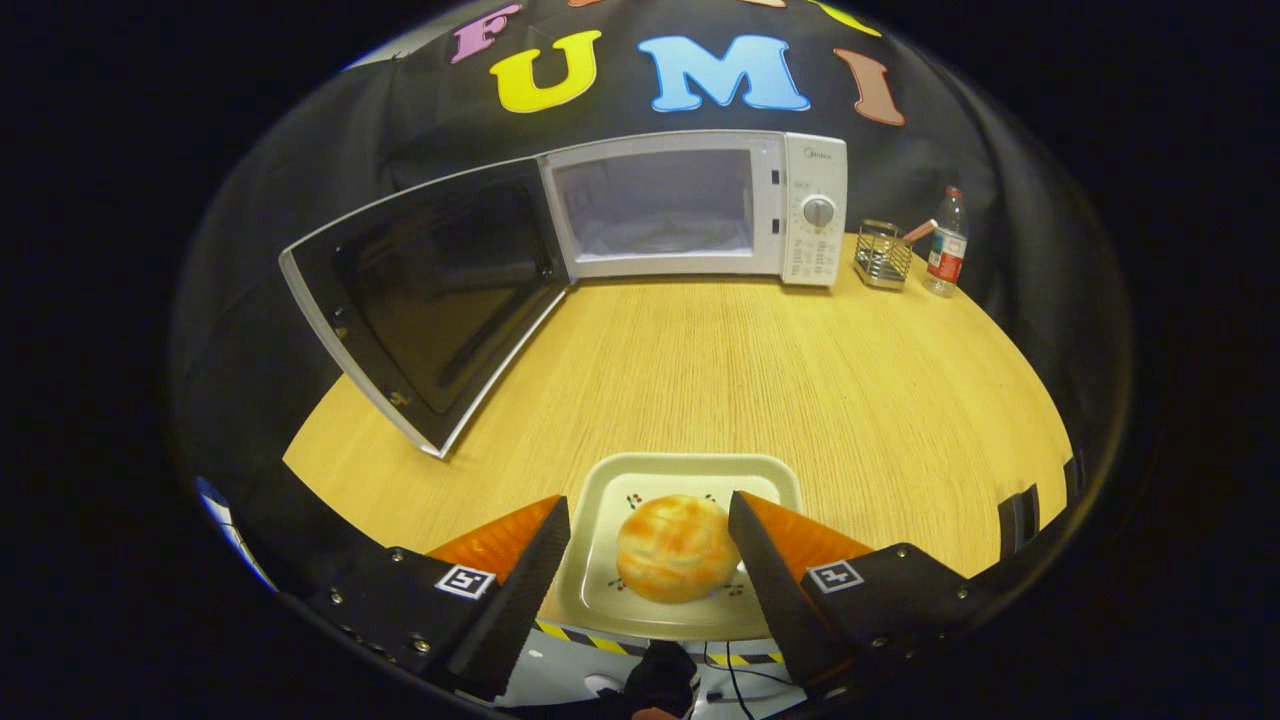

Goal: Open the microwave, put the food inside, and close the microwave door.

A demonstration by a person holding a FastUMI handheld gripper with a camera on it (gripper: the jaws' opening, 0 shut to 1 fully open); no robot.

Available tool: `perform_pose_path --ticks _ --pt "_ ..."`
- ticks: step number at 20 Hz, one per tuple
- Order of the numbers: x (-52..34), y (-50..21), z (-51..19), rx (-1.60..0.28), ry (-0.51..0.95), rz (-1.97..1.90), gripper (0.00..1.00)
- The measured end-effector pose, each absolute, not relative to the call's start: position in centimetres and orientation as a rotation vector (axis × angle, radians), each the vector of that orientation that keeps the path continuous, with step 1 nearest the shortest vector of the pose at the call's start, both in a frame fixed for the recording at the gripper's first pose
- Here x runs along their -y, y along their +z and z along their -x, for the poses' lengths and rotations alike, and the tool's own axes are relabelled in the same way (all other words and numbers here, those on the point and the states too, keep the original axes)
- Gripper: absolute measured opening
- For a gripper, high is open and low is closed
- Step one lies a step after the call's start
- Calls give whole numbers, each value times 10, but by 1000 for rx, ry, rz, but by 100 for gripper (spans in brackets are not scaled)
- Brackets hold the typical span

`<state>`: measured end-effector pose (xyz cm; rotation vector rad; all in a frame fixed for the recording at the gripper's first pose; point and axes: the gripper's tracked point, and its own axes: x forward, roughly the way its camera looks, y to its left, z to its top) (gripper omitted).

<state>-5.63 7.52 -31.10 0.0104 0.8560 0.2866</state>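
Unreadable small brand mark on microwave (700, 205) panel; bottle (947, 242) label illegible.

Overhead light was even and fairly bright on the table (760, 360), dim toward the wall. Soft shadow sat under the open microwave door (430, 300); faint glare showed on its dark glass. Heavy fisheye bending curved the table's edges. The bun (676, 548) looked slightly soft; the gripper (650, 550), fingers spread apart, sat sharp.

This is looking like a staged recording booth, not a real kitchen: black cloth is hanging behind a wooden table (760, 370), where a microwave (700, 205), wire holder (884, 255) and water bottle (947, 240) are standing.
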Motion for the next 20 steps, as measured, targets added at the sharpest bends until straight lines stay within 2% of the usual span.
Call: perform_pose_path --ticks 7,9,11,20 --pt "-63 -352 59 -971 248 36 98" --pt "-62 -350 56 -960 243 12 89" --pt "-63 -344 51 -940 248 -9 75" --pt "-97 -272 -40 -762 312 -261 74"
